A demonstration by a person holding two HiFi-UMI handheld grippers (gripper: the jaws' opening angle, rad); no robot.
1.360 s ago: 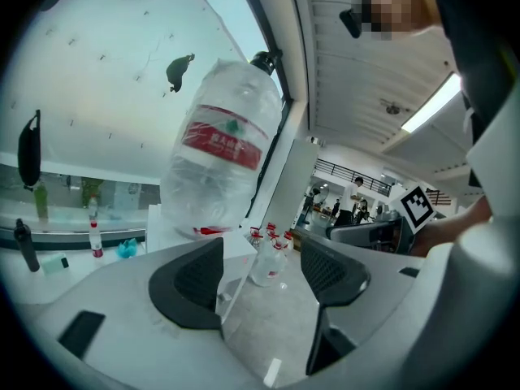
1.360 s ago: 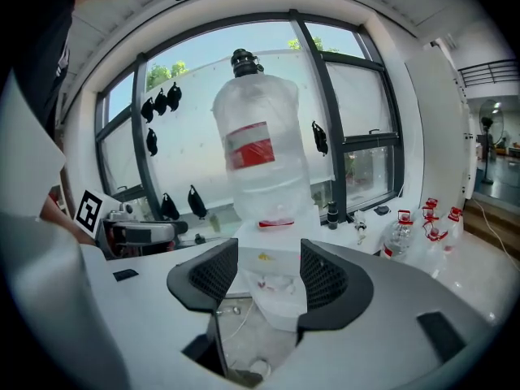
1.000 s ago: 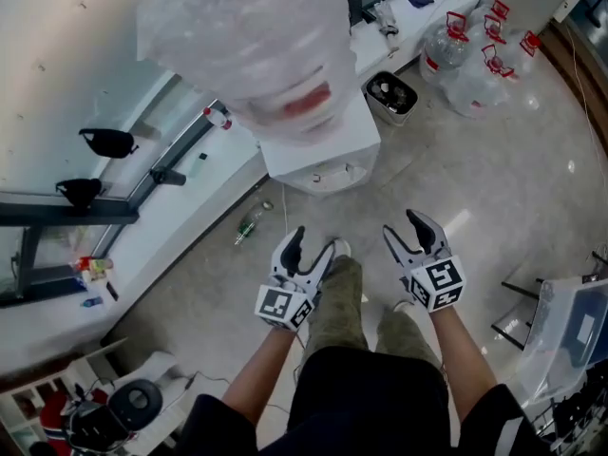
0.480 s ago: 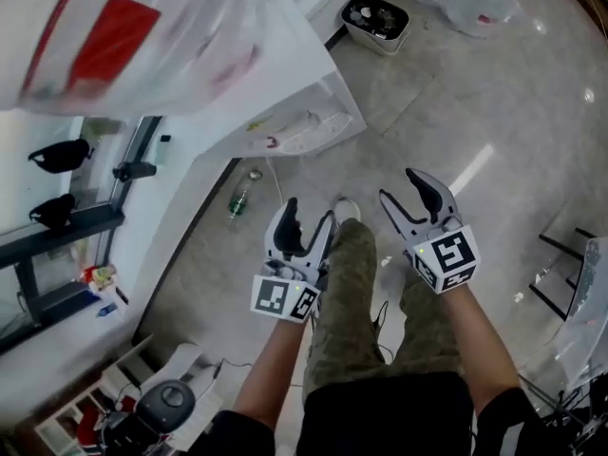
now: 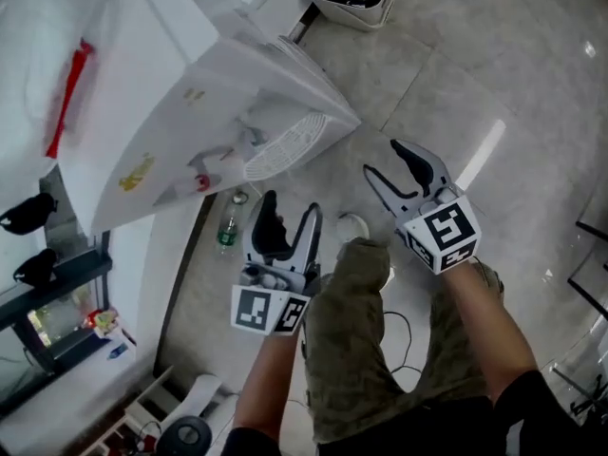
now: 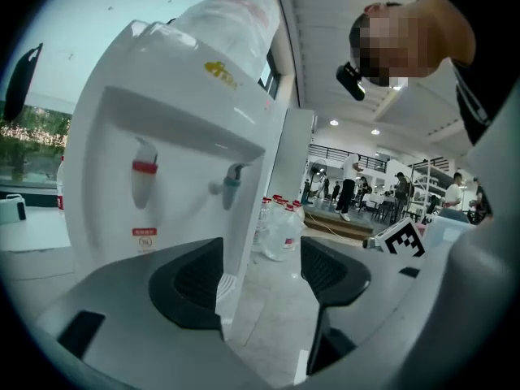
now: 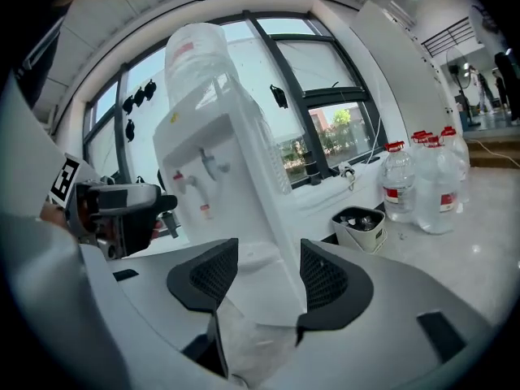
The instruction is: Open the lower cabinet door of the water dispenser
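Ahead of both pairs of fingers stands the water dispenser [image 5: 218, 131], white, with a clear bottle on top. The left gripper [image 5: 291, 207] has its fingers spread and released, with nothing held. Past its tips, in the left gripper view, rise the dispenser's red tap [image 6: 144, 177] and blue tap [image 6: 231, 187], and the front corner shows in the gap between the pads. The right gripper [image 5: 384, 158] is likewise released and empty, jaws wide, with the dispenser's side beyond its fingertips. Neither gripper touches the dispenser. The lower cabinet door cannot be made out, because the left jaws cover the dispenser's lower front. A small bottle [image 5: 226, 228] lies on the floor just left of the left fingers. A bin [image 7: 357, 226] stands beyond the right fingers, off to their right.
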